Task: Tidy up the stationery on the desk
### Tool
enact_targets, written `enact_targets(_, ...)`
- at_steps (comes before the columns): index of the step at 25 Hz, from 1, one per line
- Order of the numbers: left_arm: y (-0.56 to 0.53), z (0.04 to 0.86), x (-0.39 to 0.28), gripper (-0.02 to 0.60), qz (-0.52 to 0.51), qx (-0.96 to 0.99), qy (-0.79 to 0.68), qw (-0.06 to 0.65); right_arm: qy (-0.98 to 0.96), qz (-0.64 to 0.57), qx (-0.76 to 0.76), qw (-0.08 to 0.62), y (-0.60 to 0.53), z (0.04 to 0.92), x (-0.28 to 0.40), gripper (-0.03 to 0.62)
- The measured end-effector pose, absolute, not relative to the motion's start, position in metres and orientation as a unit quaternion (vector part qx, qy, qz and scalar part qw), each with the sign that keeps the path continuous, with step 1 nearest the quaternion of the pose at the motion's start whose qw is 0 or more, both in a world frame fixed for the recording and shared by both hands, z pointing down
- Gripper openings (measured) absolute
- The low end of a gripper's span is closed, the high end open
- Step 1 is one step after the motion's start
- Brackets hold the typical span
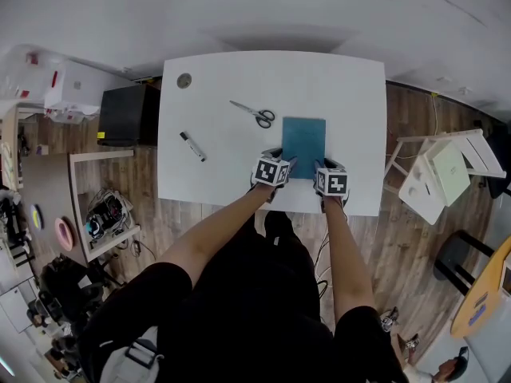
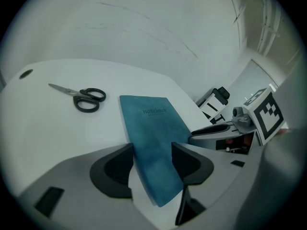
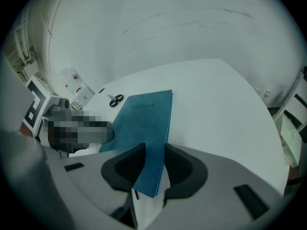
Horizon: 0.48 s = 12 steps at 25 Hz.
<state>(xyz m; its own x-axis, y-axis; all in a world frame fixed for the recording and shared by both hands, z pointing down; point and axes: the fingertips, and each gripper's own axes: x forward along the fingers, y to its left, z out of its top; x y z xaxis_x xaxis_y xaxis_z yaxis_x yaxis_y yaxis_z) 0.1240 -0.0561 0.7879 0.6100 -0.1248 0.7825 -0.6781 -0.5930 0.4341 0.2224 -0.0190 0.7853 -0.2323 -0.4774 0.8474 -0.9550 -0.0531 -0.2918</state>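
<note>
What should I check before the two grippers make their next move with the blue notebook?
1. The left gripper stands at the near left corner of the notebook: ok.
2. The right gripper stands at the near right corner: ok.
3. Jaws closed on the notebook: not ok. Both pairs stand apart, with the corner showing between them.
4. Notebook cover closed: ok.
5. Notebook lies fully on the desk, back from the near edge: ok.
6. The scissors and the marker are apart from the notebook: ok. Both lie to its left.
</note>
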Motion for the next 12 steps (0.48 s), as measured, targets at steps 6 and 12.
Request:
enact_targets(6,-0.074,0.777,0.143,0.264,0.362,0.814,-0.253,0.378,-0.624,0.442,0.593,0.253,-0.029,0.783,0.236,0.127)
enact_targets(12,-0.077,0.781,0.143,0.264,0.374,0.819,-0.241,0.363,-0.639,0.429,0.581,0.266,-0.035,0.785,0.234,0.127)
